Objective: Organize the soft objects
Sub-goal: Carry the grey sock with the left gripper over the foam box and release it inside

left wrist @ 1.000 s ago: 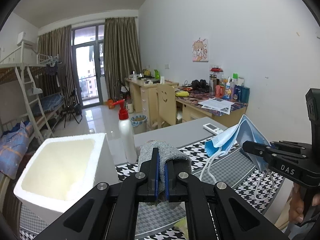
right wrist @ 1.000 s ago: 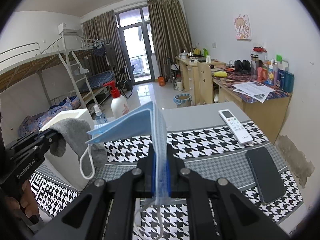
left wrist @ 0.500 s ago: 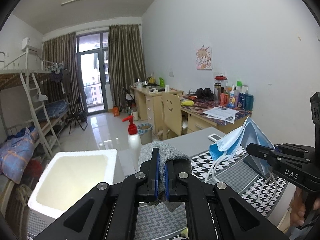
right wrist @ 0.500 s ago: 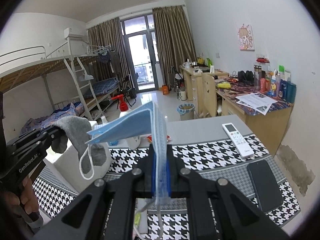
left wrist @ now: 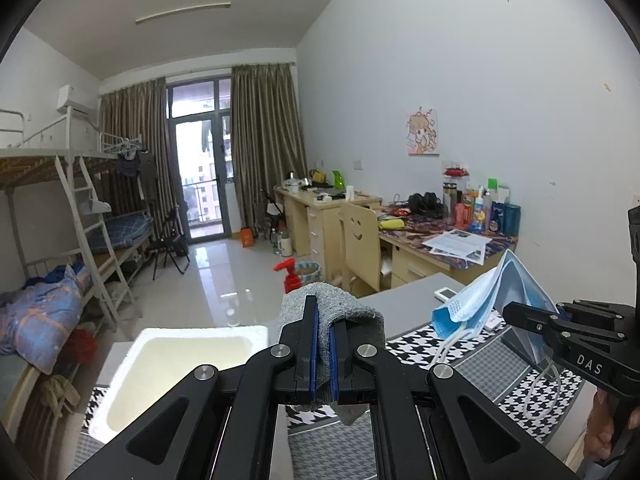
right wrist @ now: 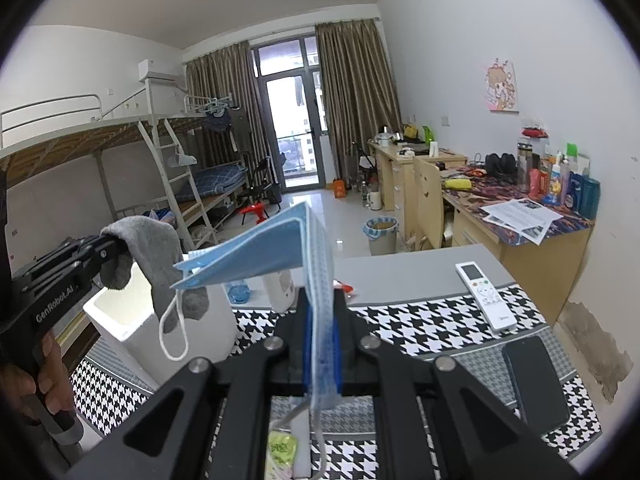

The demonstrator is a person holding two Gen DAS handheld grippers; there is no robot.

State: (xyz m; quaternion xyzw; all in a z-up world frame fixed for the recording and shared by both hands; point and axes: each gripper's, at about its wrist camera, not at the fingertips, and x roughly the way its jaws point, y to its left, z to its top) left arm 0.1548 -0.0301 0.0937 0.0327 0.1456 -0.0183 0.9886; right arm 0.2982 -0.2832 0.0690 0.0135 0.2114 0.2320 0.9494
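My left gripper (left wrist: 323, 320) is shut on a grey sock (left wrist: 352, 308), held in the air above the table, to the right of a white foam box (left wrist: 132, 364). In the right wrist view the sock (right wrist: 156, 248) hangs from that gripper (right wrist: 114, 246) over the box (right wrist: 120, 320). My right gripper (right wrist: 320, 308) is shut on a blue face mask (right wrist: 256, 252), its ear loops dangling. In the left wrist view the mask (left wrist: 488, 300) sticks out of the right gripper (left wrist: 510, 310) at the right.
The table has a houndstooth cloth (right wrist: 420, 320). On it lie a white remote (right wrist: 486, 294) and a black phone (right wrist: 534, 384) at the right. A spray bottle with a red top (left wrist: 290, 276) stands behind the sock. A small green packet (right wrist: 282, 450) lies under my right gripper.
Both grippers have risen with their loads. The box and spray bottle sit lower in the left wrist view, and more of the room shows.
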